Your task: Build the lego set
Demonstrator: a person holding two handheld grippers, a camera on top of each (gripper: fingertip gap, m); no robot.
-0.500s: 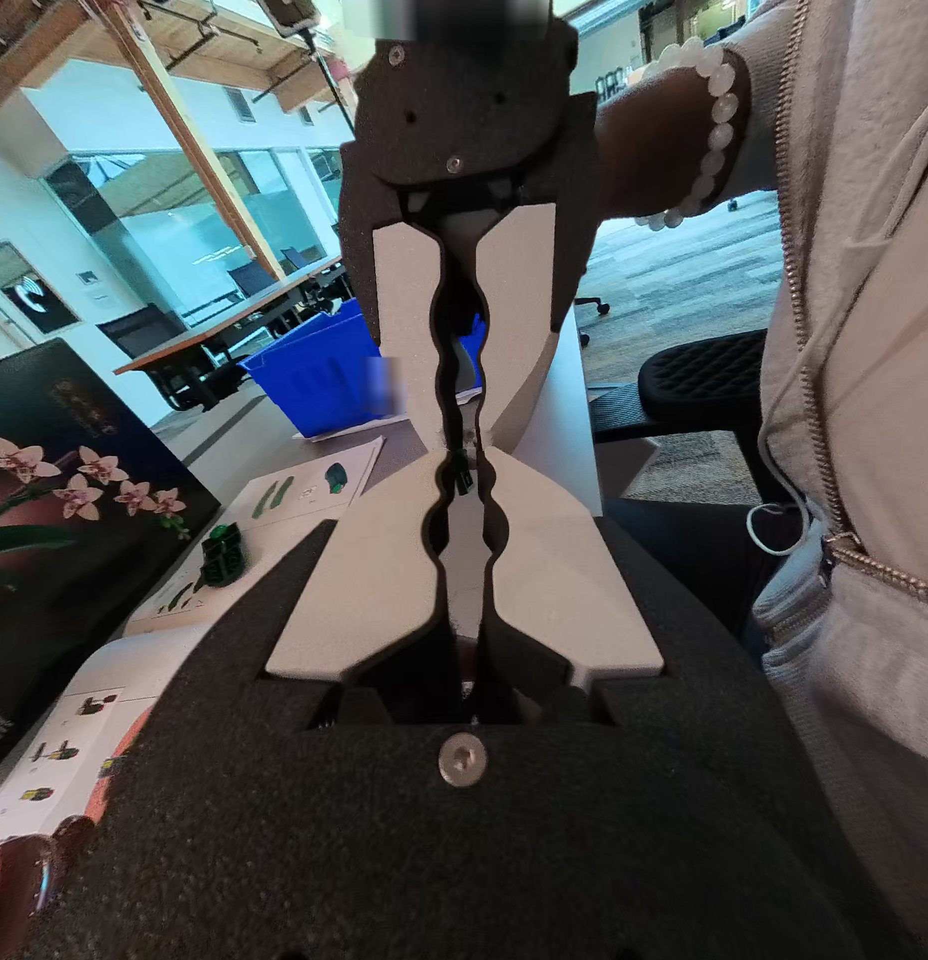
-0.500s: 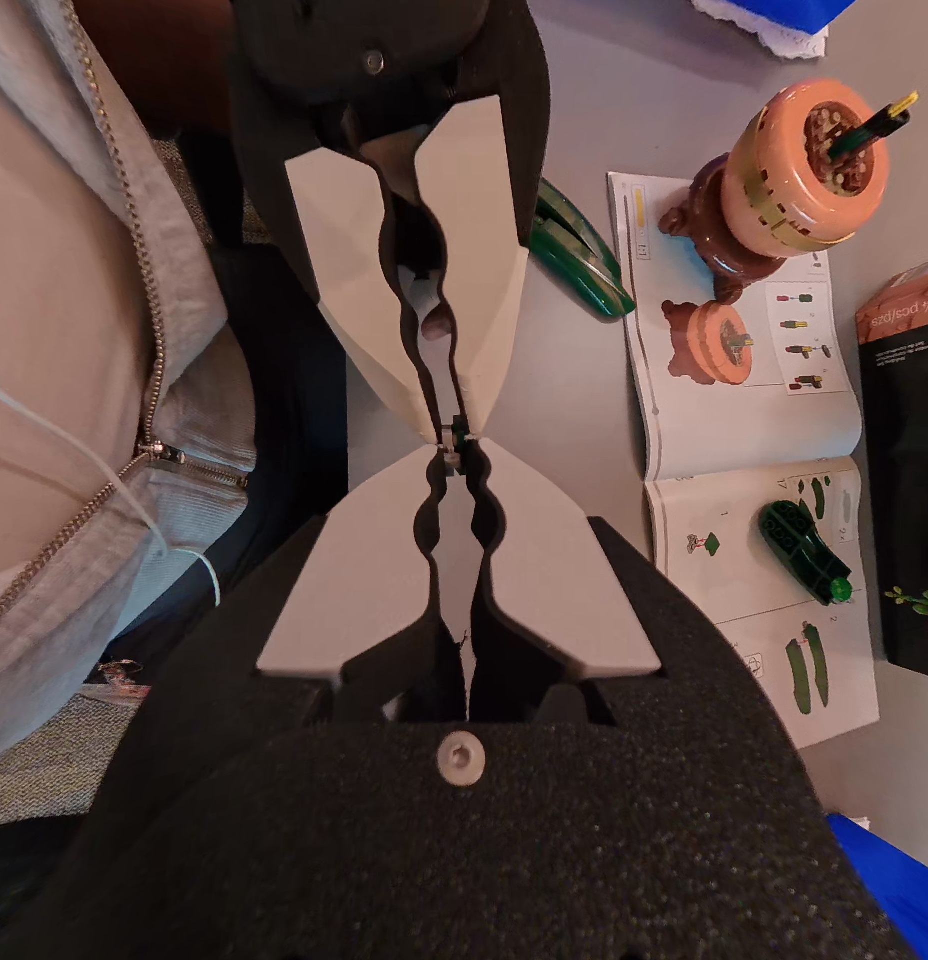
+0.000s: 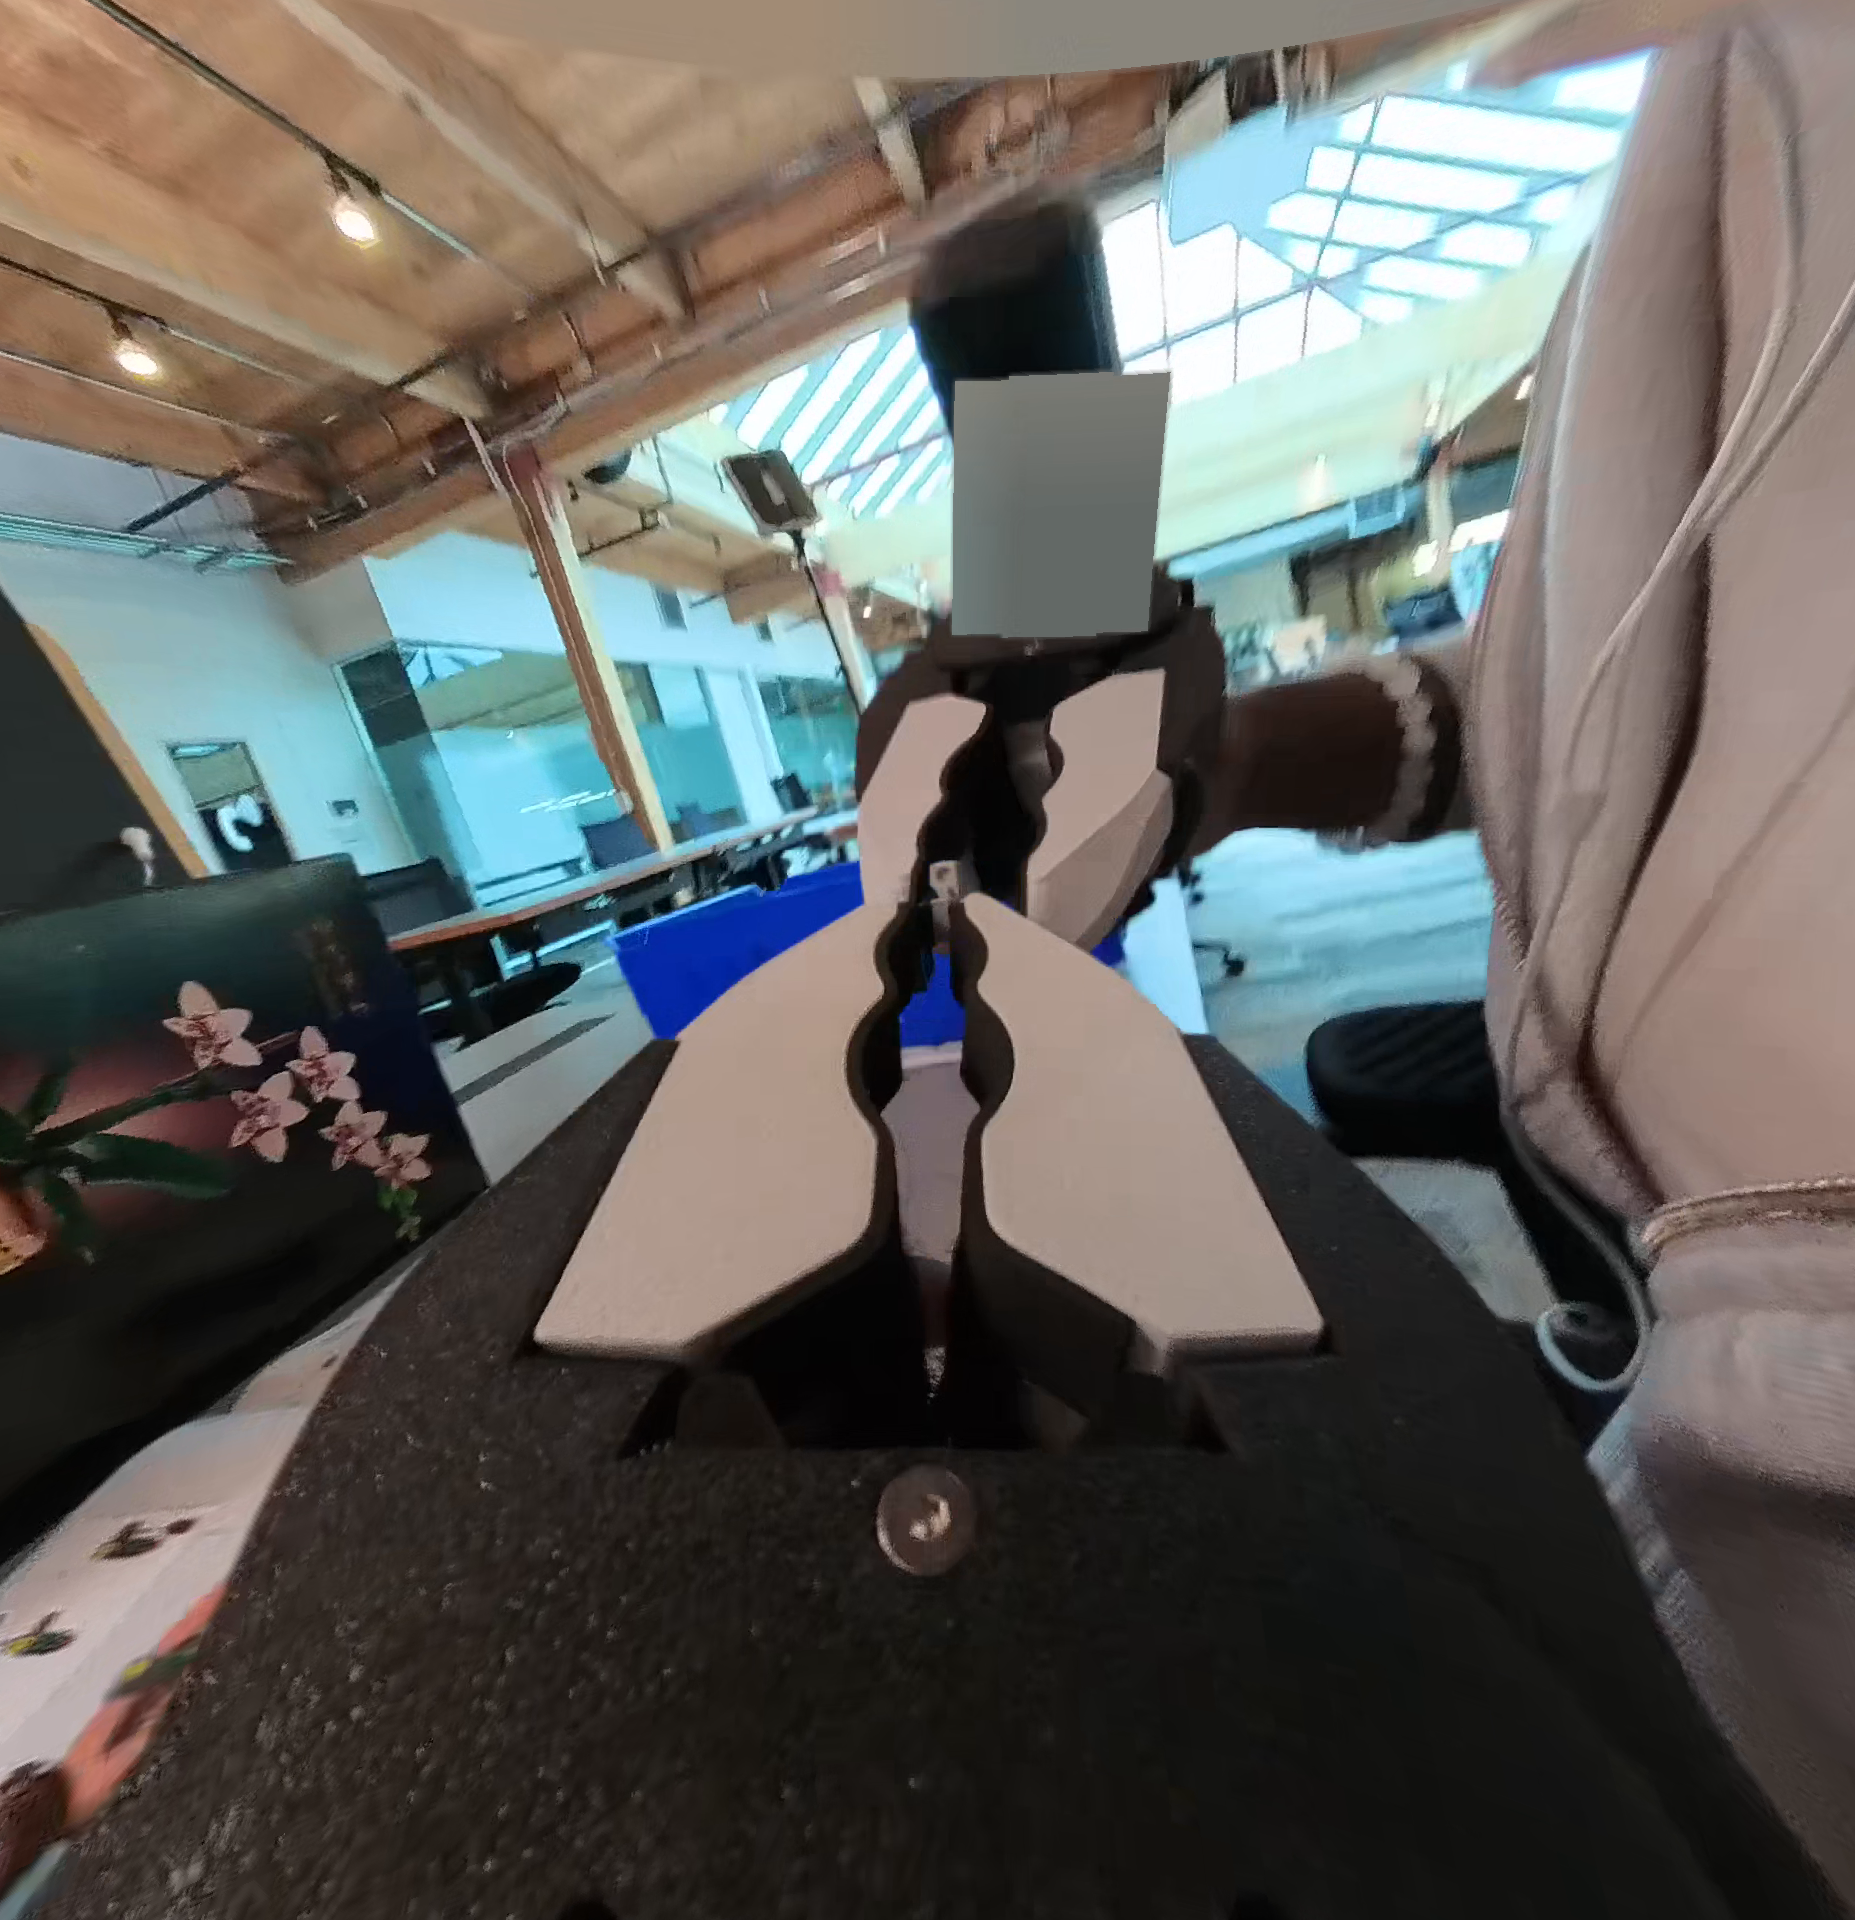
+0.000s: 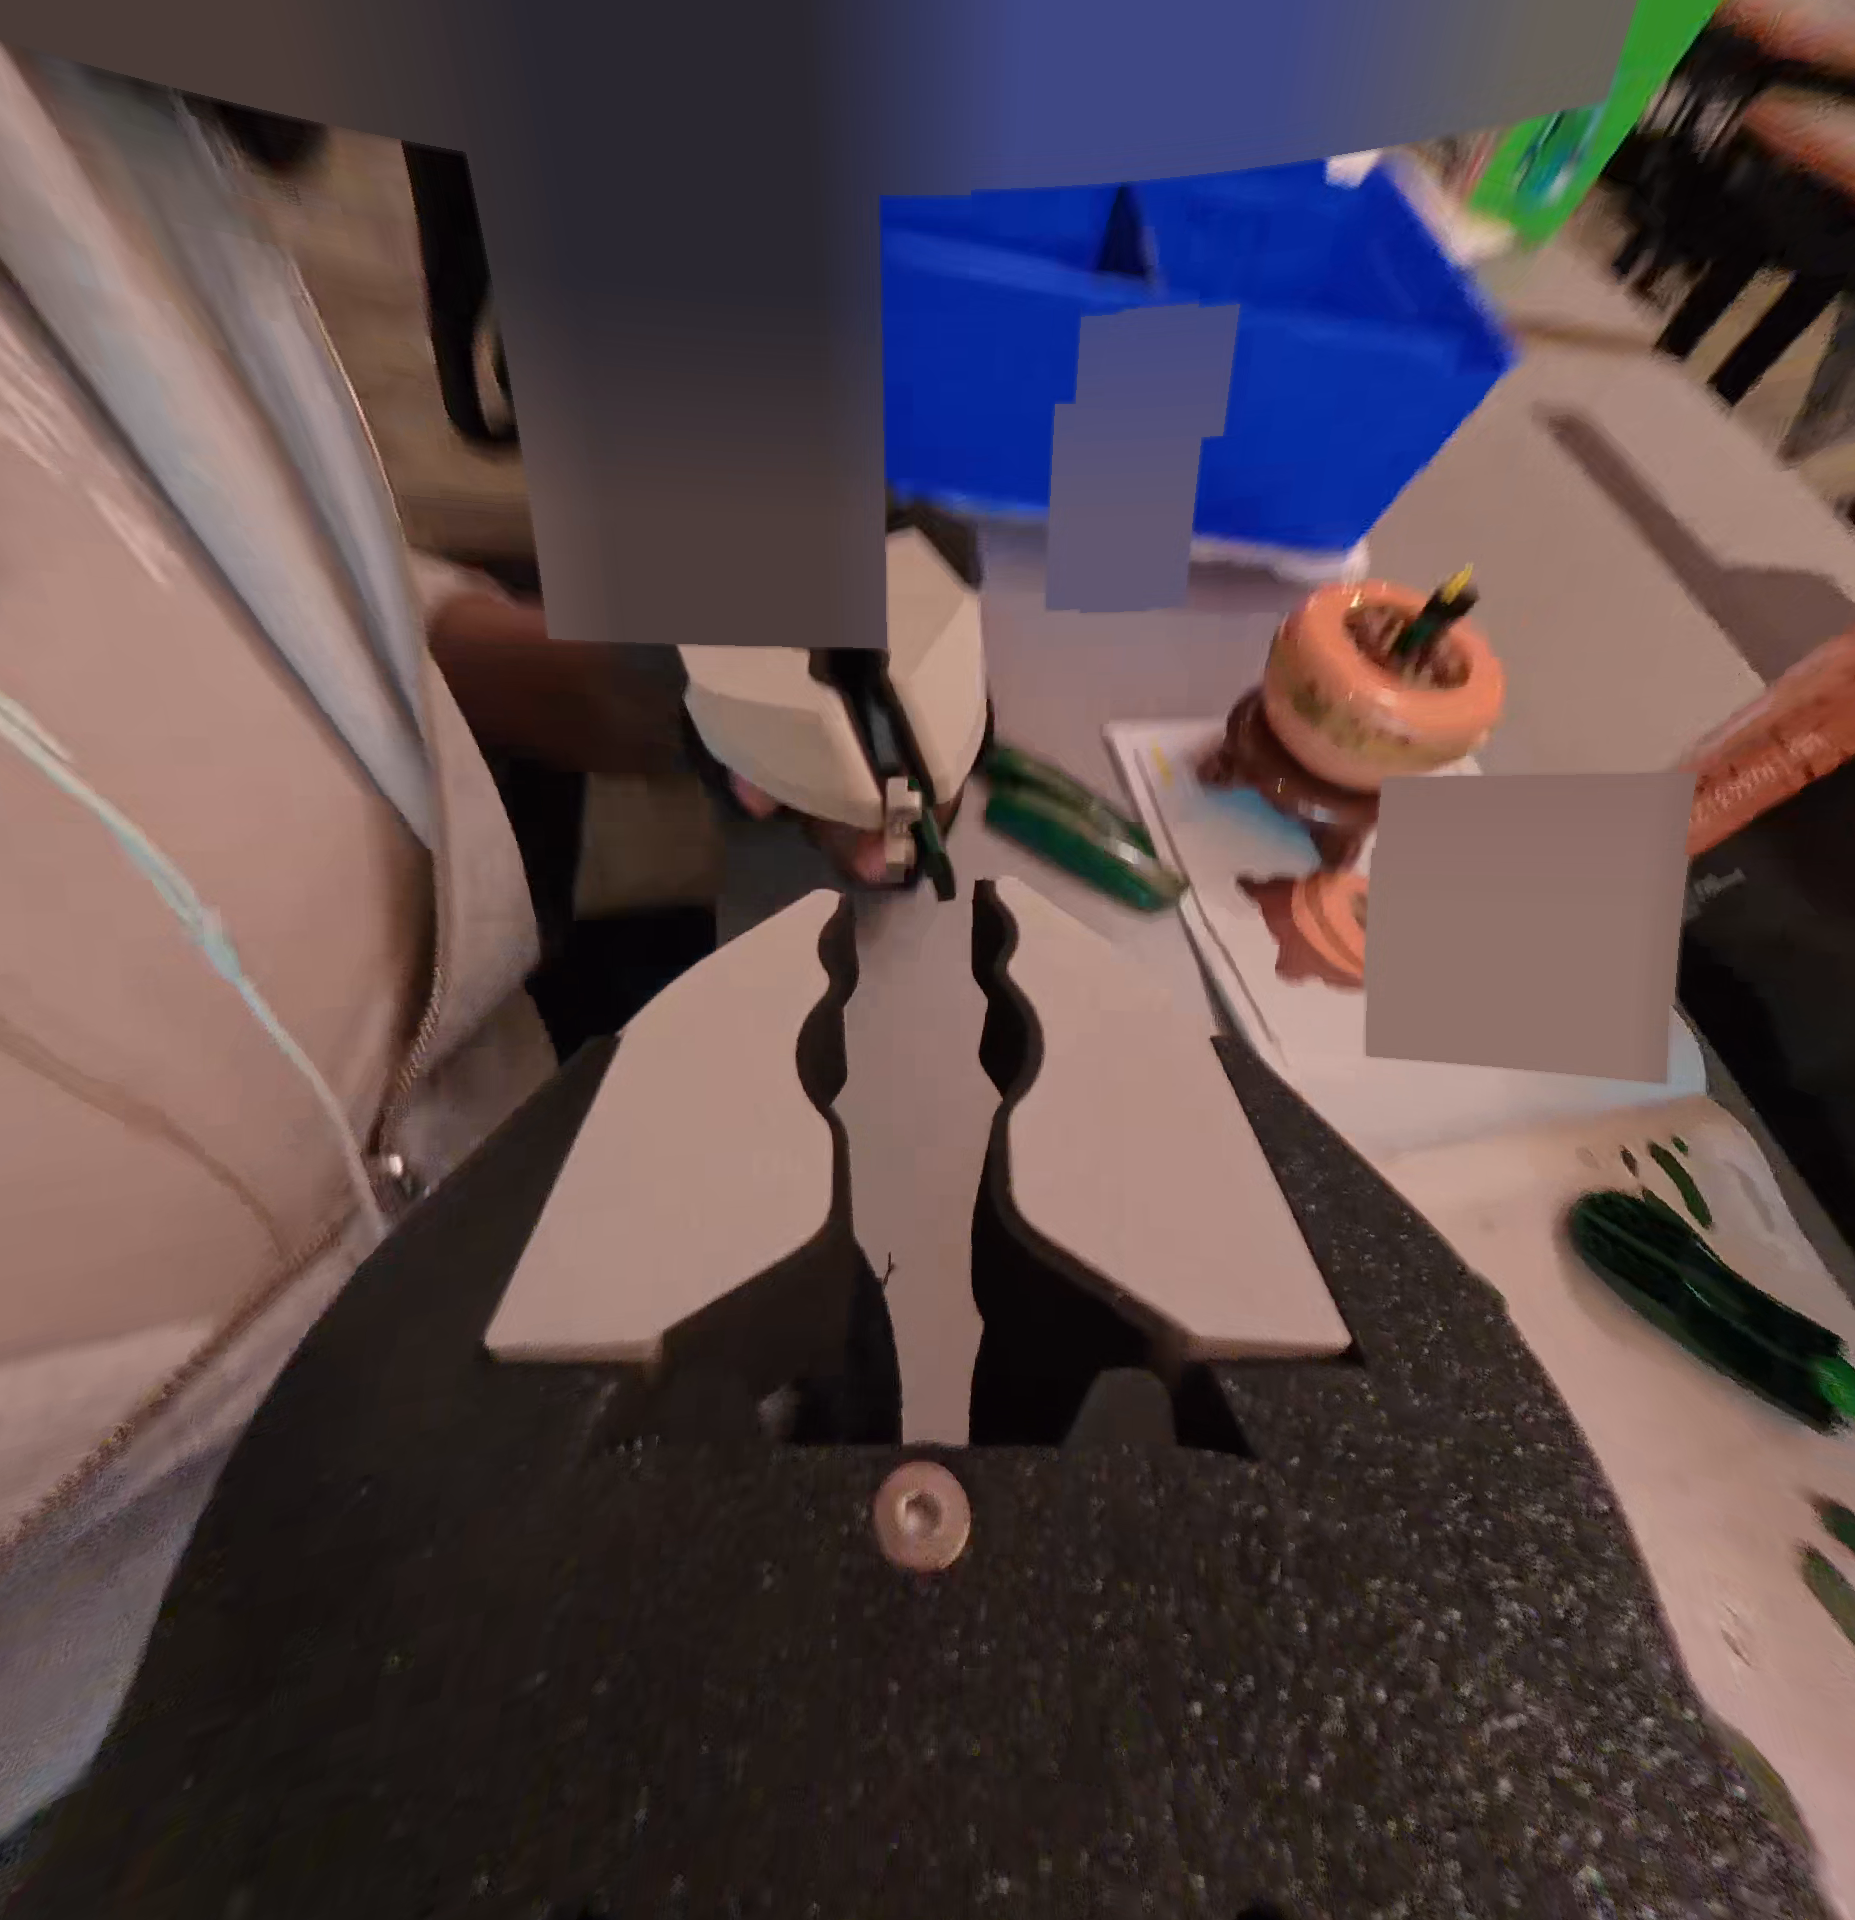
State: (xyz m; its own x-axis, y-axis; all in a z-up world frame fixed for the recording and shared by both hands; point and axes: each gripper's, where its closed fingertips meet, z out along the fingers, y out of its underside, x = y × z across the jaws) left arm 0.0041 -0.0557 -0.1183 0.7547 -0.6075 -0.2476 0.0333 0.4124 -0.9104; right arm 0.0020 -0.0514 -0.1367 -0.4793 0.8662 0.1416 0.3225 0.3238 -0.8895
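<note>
Step in hand: a mid-air join, probably just finished.

- Your right gripper (image 4: pixel 912 891) is released, its jaws apart and holding nothing.
- Just past its tips, your left gripper (image 3: pixel 935 912) is clenched on the small white-and-dark-green lego sub-piece (image 4: pixel 907 821), held up above the grey table (image 4: pixel 1525 520). It's tiny and blurred, a white block with a thin green stem part beside it. You can't tell whether they're fully seated.
- Next move: probably check the seating, then carry it to the build or fetch the next part. Keep the left grip firm, since the piece is thin and could twist out.
- Two glossy dark green leaf pieces (image 4: pixel 1068 831) lie near, and a third leaf (image 4: pixel 1712 1320) lies on the open white instruction booklet (image 4: pixel 1505 1226).
- Farther off, the round terracotta-orange lego pot on a brown base (image 4: pixel 1380 686) stands on the booklet with a green stem sticking up.
- The blue plastic bin (image 4: pixel 1318 343) is behind.
</note>
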